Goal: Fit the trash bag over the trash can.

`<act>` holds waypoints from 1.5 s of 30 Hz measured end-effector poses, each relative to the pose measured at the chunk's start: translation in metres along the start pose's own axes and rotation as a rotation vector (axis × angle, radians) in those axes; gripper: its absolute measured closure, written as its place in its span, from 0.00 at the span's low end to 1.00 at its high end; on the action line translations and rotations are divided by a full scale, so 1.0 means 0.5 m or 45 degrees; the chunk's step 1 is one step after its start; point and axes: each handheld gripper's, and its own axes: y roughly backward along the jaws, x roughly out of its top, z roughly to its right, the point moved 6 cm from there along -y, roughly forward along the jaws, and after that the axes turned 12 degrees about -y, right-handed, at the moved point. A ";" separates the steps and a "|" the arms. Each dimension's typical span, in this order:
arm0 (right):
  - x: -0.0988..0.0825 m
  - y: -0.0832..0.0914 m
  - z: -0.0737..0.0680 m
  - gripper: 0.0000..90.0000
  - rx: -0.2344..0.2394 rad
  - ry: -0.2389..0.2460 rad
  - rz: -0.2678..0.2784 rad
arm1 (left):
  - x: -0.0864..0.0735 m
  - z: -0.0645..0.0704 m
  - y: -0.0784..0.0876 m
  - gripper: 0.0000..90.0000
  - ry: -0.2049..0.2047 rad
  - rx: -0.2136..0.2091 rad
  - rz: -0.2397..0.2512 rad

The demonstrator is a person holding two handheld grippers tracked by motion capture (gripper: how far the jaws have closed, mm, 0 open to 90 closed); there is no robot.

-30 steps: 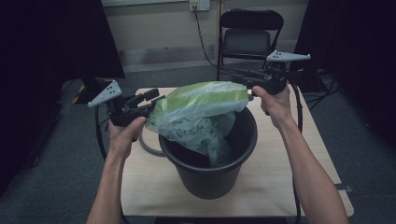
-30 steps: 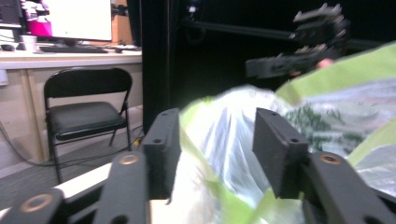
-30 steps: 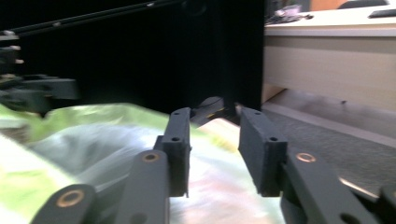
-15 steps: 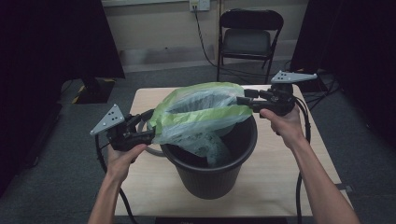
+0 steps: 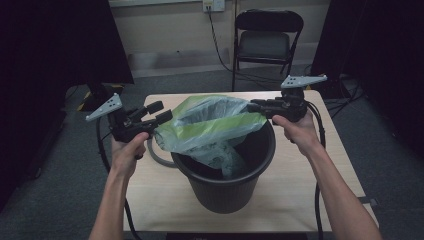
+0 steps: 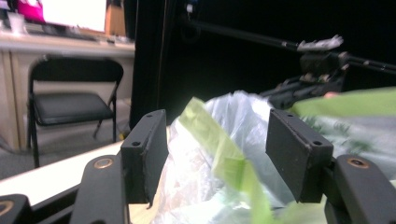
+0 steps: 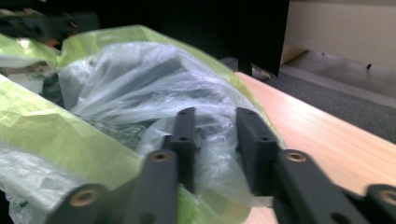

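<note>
Bag mouth spans the bin (image 5: 225,170) on the table (image 5: 310,195). Right gripper (image 5: 256,106), jaws just closing, pinches the green-edged bin bag (image 5: 210,125) at the far right rim; left gripper (image 5: 161,113) gapes around its left edge, unclamped.

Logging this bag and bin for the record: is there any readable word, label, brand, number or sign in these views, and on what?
No readable text.
Green-edged plastic bag: faint dark print specks, too blurred to read.
Black bin: plain ribbed wall, no label.
Wall outlet above the folding chair: no legible marking.
</note>
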 end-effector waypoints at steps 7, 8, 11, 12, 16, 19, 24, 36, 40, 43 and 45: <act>0.035 0.007 0.017 1.00 -0.028 0.046 0.063 | -0.015 0.007 -0.014 0.97 0.010 -0.034 -0.071; 0.035 0.007 0.017 1.00 -0.028 0.046 0.063 | -0.014 0.006 -0.011 0.97 0.006 -0.024 -0.081; 0.046 0.012 0.038 1.00 -0.088 0.052 0.081 | -0.019 0.001 -0.003 1.00 0.007 0.008 -0.107; 0.051 0.016 0.055 1.00 -0.109 0.053 0.095 | -0.031 -0.007 0.002 1.00 0.008 0.067 -0.135; 0.040 0.017 0.076 1.00 -0.143 0.058 0.103 | -0.064 -0.007 0.008 1.00 -0.013 0.125 -0.231; 0.002 0.010 0.086 1.00 -0.133 0.049 0.078 | -0.102 0.011 0.011 1.00 -0.026 0.097 -0.297; -0.045 -0.005 0.084 0.98 -0.081 0.023 0.054 | -0.120 0.014 0.022 0.97 0.053 0.023 -0.197; 0.053 0.003 0.066 0.71 -0.083 -0.037 0.155 | -0.015 -0.013 -0.010 0.72 0.092 -0.050 0.048; 0.049 0.011 0.023 0.70 -0.013 0.005 0.136 | -0.006 0.040 0.001 0.66 -0.043 -0.080 0.045; 0.031 0.023 -0.006 0.67 -0.003 0.045 0.126 | -0.010 0.082 0.017 0.60 -0.118 -0.069 0.042; 0.014 0.032 -0.017 0.63 -0.022 0.064 0.112 | -0.023 0.104 0.024 0.56 -0.160 -0.049 0.019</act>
